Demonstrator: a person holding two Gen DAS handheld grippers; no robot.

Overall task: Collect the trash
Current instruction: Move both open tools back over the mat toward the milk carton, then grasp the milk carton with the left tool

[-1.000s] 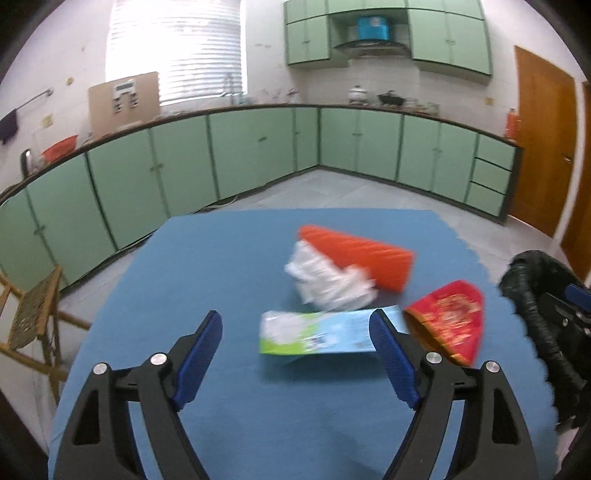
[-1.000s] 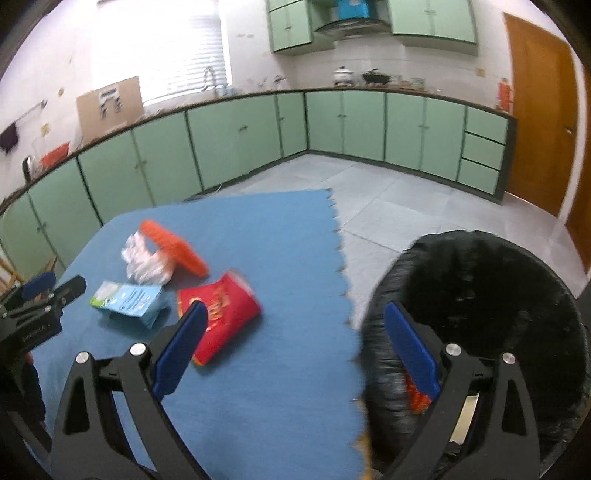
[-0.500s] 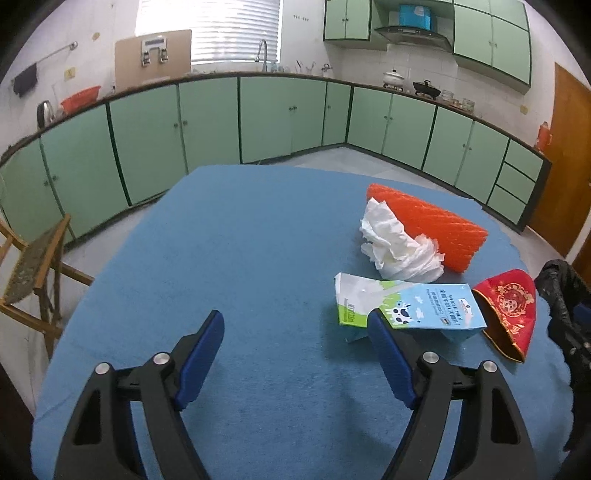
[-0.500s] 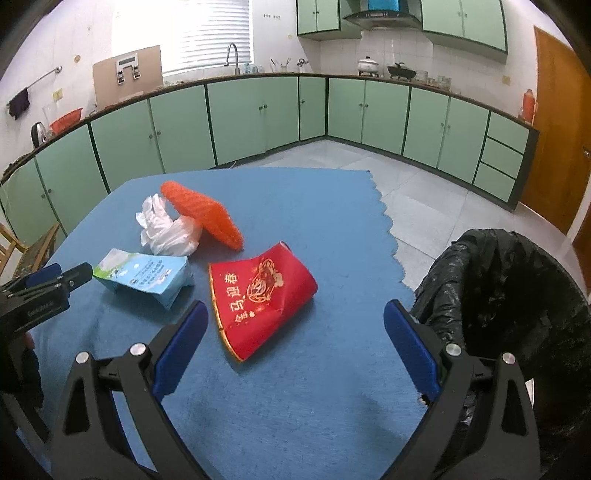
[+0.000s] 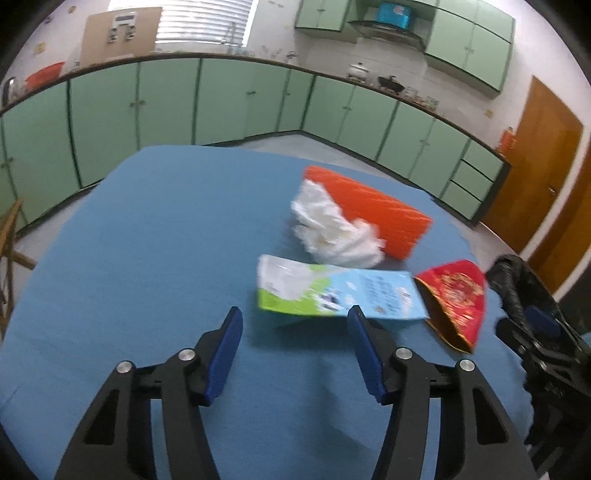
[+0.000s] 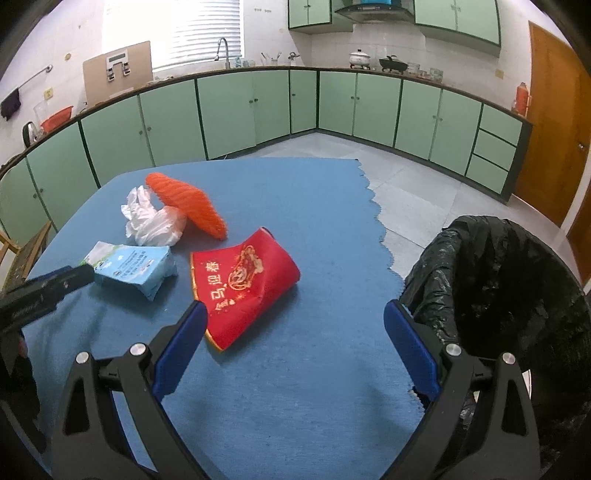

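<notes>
Blue-padded jaws of the left gripper (image 5: 293,325) were closing with nothing between them yet; the milk carton (image 5: 340,293) lay just ahead on the blue mat (image 5: 147,240). Wide apart and empty, the right gripper (image 6: 291,325) hung over the mat, its left pad just beside the red packet (image 6: 243,284). Beyond lay crumpled white paper (image 6: 153,221) touching an orange wrapper (image 6: 188,205). At the mat's right edge stood a black-lined bin (image 6: 509,288).

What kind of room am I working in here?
A home kitchen, most likely. Green cabinets run under a long counter along the walls, a sink tap stands below the window, and pots sit beneath a range hood.
</notes>
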